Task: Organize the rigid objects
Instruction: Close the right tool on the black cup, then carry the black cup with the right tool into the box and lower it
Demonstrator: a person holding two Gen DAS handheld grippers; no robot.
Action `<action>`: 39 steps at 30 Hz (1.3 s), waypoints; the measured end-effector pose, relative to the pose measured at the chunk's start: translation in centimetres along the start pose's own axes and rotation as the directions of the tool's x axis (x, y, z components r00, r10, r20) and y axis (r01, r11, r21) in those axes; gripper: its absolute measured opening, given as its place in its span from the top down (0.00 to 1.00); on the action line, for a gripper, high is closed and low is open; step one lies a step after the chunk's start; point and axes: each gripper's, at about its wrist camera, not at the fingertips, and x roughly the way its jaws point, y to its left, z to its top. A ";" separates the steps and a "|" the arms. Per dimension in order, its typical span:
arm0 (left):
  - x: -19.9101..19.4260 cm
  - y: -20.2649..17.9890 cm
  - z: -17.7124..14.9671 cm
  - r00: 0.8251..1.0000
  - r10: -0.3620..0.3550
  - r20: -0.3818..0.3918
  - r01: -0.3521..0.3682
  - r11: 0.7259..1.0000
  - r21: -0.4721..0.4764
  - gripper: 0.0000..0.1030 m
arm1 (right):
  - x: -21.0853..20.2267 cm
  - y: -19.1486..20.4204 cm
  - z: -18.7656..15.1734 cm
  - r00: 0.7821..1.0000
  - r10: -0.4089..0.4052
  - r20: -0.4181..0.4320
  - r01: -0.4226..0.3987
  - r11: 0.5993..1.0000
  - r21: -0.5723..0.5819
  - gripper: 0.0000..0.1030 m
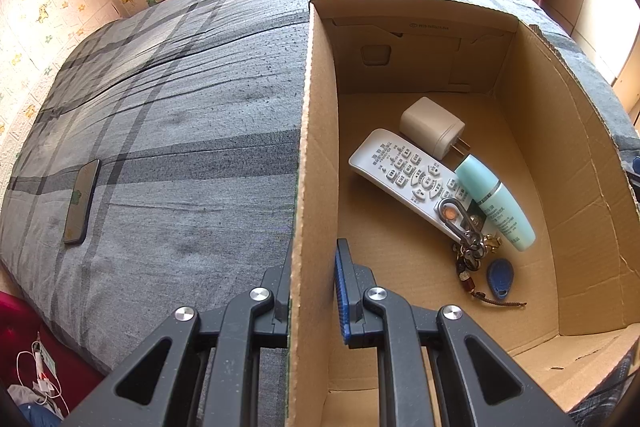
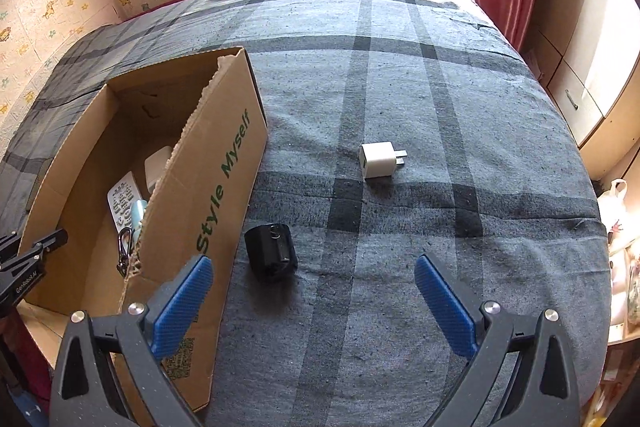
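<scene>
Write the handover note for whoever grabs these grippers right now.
Left gripper: shut on the cardboard box wall, steadying it.
Right gripper: open, empty, above the bedspread beside the box.
Done, in the box: remote control, white charger, teal tube, key ring with blue fob.
Left, on the bedspread: black adapter nearest the right gripper, small white charger farther out, phone on the box's other side.
</scene>
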 end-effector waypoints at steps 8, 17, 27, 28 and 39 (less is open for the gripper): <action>-0.1 0.0 0.0 1.000 0.001 -0.002 -0.001 1.000 0.000 0.84 | 1.7 -0.1 -0.1 0.999 0.046 -0.020 -0.047 0.998 -0.042 0.00; 0.0 0.1 0.1 1.000 0.000 -0.005 0.000 1.000 0.000 0.84 | 4.4 0.4 0.2 0.995 0.065 -0.077 -0.074 0.991 -0.113 0.12; 0.1 0.0 0.0 1.000 0.003 -0.003 -0.003 1.000 -0.004 0.84 | 7.4 0.8 0.8 0.984 0.116 -0.135 -0.132 0.984 -0.121 0.36; 0.1 0.0 0.0 1.000 0.004 -0.003 -0.004 1.000 -0.002 0.84 | 7.7 0.9 0.8 0.982 0.123 -0.144 -0.140 0.983 -0.121 0.40; 0.0 0.1 0.0 1.000 0.001 -0.003 -0.001 1.000 -0.003 0.84 | 7.3 1.9 0.1 0.989 0.102 -0.109 -0.117 0.982 -0.146 0.61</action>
